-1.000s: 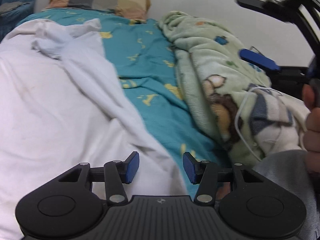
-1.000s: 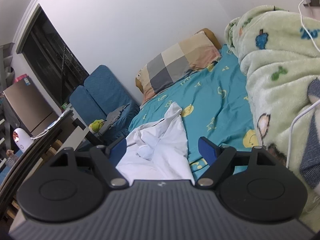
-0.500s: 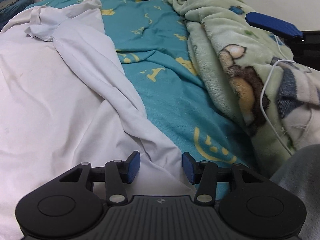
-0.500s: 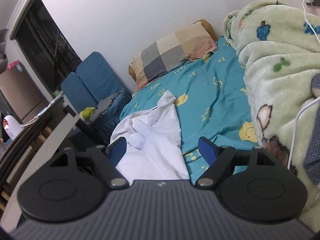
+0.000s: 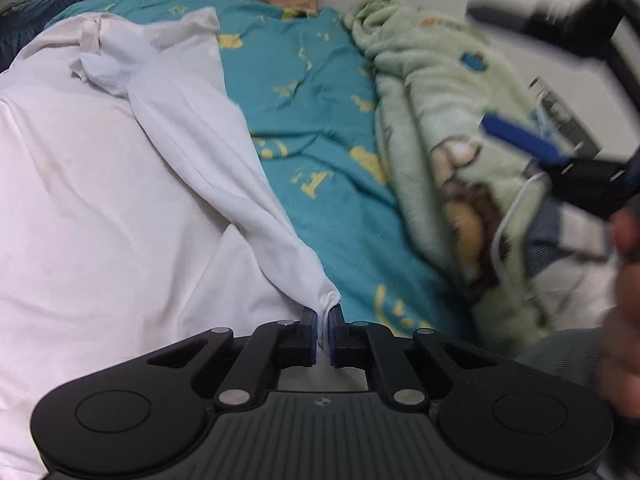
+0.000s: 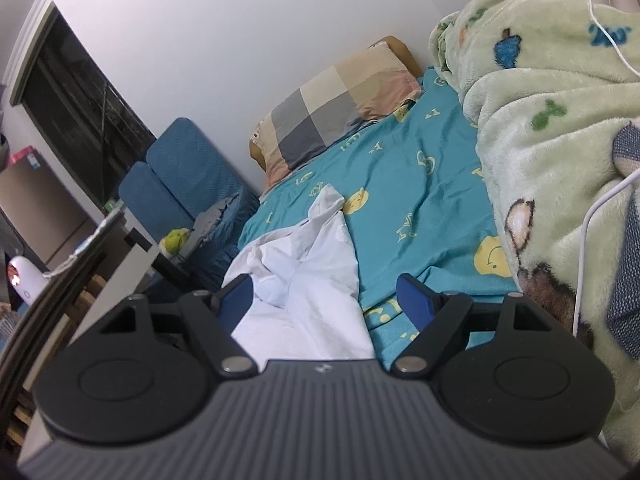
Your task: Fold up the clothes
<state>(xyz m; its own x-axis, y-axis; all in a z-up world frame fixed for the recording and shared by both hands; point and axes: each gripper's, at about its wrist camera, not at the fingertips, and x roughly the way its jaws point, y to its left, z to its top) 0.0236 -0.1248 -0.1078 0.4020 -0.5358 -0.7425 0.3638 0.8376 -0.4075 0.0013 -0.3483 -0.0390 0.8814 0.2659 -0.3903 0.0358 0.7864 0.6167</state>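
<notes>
A white garment (image 5: 104,184) lies spread on the teal bedsheet (image 5: 320,128). My left gripper (image 5: 322,330) is shut on the near right corner of the white garment, whose edge runs up from the pinched corner as a taut fold. My right gripper (image 6: 326,300) is open and empty, held above the bed, with the white garment (image 6: 308,280) below and ahead of it. In the left wrist view the right gripper (image 5: 552,152) appears blurred at the right, over the blanket.
A green fleece blanket (image 5: 448,128) is heaped along the right of the bed, with a white cable (image 6: 588,240) over it. A checked pillow (image 6: 336,96) lies at the head. A blue chair (image 6: 180,176) stands left of the bed.
My left gripper has closed on the corner of the white garment and pulled its edge taut. My right gripper has stayed open and shifted slightly.
</notes>
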